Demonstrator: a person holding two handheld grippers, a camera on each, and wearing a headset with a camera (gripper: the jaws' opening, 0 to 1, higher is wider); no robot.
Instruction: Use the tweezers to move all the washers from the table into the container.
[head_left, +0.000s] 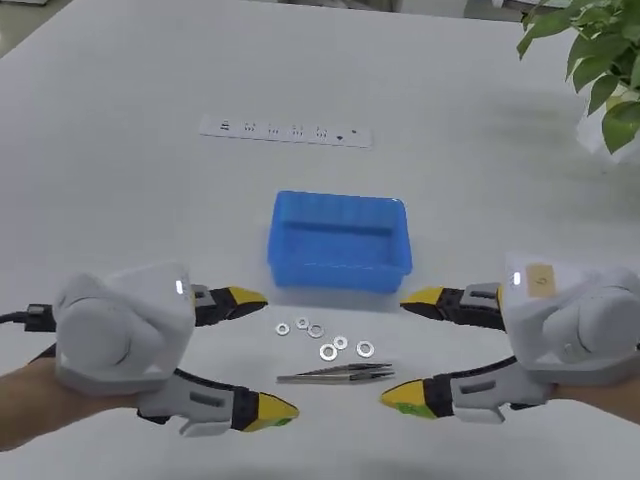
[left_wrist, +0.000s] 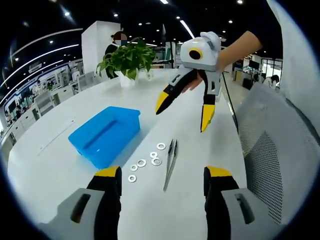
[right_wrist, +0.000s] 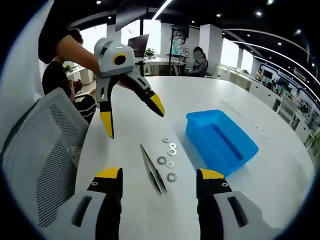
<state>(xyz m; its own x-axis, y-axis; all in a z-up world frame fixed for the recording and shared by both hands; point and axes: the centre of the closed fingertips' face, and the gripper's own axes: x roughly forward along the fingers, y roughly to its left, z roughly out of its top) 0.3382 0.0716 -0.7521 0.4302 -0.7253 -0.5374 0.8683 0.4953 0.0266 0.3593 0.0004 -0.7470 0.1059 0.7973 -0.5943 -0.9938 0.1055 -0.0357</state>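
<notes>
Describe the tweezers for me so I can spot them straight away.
Start at the blue container in the middle of the white table. On its near side lies a loose group of washers, and just nearer still are the tweezers. They are the one long, thin metal piece, lying crosswise, where the washers are small flat rings.

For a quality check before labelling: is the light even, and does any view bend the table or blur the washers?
Head view: soft even light, faint shadows beside the blue container and the tweezers, washers sharp, table straight. Left gripper view: strong fisheye curve on the table edge, ceiling lights as bright spots, washers small but clear. Right gripper view: the same curve, washers clear.
</notes>
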